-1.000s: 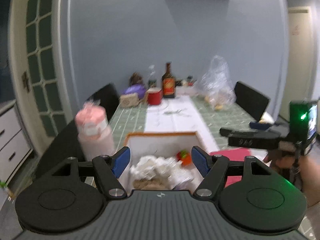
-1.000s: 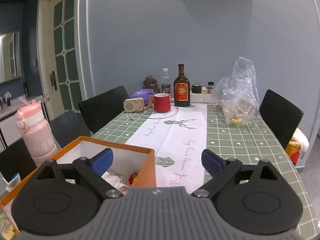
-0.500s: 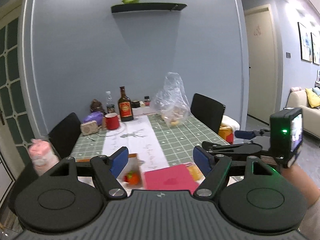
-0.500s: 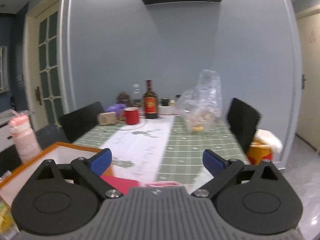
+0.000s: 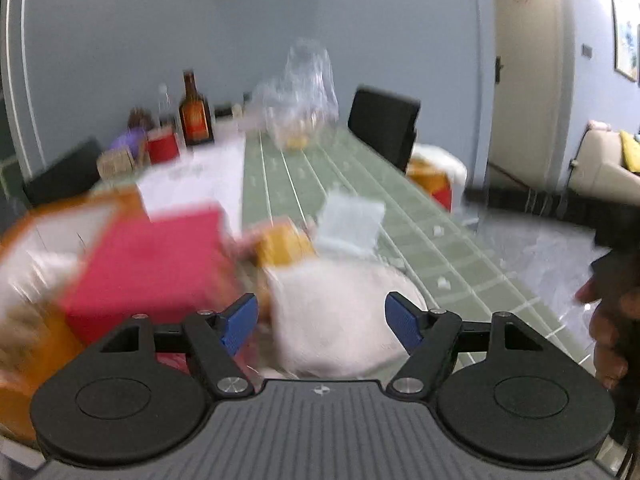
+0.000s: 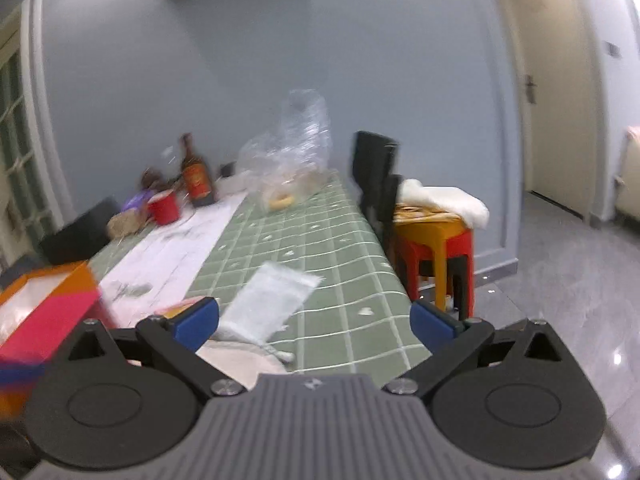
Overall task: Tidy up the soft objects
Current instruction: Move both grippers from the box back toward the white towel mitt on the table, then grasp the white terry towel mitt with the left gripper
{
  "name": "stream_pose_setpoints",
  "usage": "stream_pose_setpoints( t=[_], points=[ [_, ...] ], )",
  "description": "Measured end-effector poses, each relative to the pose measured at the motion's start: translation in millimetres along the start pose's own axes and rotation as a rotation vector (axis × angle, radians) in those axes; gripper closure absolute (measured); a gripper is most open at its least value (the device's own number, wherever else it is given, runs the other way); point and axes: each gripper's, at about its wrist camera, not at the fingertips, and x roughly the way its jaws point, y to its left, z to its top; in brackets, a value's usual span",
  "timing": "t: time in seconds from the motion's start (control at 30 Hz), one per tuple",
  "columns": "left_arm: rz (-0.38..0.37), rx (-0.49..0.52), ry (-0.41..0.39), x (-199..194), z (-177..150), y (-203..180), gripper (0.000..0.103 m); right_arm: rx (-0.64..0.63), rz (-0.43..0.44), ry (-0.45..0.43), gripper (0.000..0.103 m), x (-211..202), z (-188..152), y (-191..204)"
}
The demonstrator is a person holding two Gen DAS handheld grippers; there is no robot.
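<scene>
1. A white soft bundle (image 5: 340,312) lies at the bench's (image 5: 440,248) near edge, just right of the pink box (image 5: 156,264).
2. The left tongs (image 5: 322,322) are spread wide, the bundle showing between the blue pads, contact unclear through blur.
3. The right tongs (image 6: 314,320) are spread, holding nothing.
4. A clear packet (image 6: 272,300) lies beyond the bundle.

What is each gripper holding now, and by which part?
Nothing is held. The left gripper is open, with the white soft bundle lying between its fingers but not pinched. The right gripper is open above the table.
</scene>
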Motion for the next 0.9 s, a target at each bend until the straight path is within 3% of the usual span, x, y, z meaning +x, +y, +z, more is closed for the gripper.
stream_pose_setpoints(
  t=[0.03, 0.07, 0.23, 0.33, 0.4, 0.5, 0.67, 0.9],
  points=[
    [-0.013, 0.003, 0.014, 8.2, -4.3, -6.3, 0.018, 0.035, -0.076, -0.079, 0.006, -4.4, -7.2, -2.2],
    [-0.021, 0.007, 0.022, 15.3, -7.9, -12.4, 0.018, 0.036, -0.097, -0.103, 0.006, -4.5, -10.5, -1.3],
    [0.01, 0.076, 0.025, 36.5, -15.7, -29.2, 0.017, 0.002, -0.1, -0.091, 0.006, 12.2, -27.0, 5.4],
    [-0.051, 0.131, 0.055, 45.9, -19.6, -35.0, 0.016, 0.029, -0.096, -0.071, 0.006, 18.0, -39.3, 0.8],
    [-0.004, 0.102, 0.083, 53.6, -23.4, -35.8, 0.016, 0.033, -0.096, -0.035, 0.006, 21.3, -41.9, -0.7],
    [-0.007, 0.044, 0.128, 70.7, -25.1, -28.0, 0.012, 0.026, -0.097, -0.037, 0.006, 19.3, -46.7, -0.2],
    [-0.011, 0.023, 0.066, 77.4, -35.0, -25.4, 0.0, -0.001, -0.102, -0.009, 0.006, 23.7, -52.0, 4.2],
    [-0.033, 0.004, 0.092, 83.5, -33.7, -20.7, 0.0, 0.005, -0.108, 0.007, 0.006, 23.8, -54.7, 1.5]
  ],
)
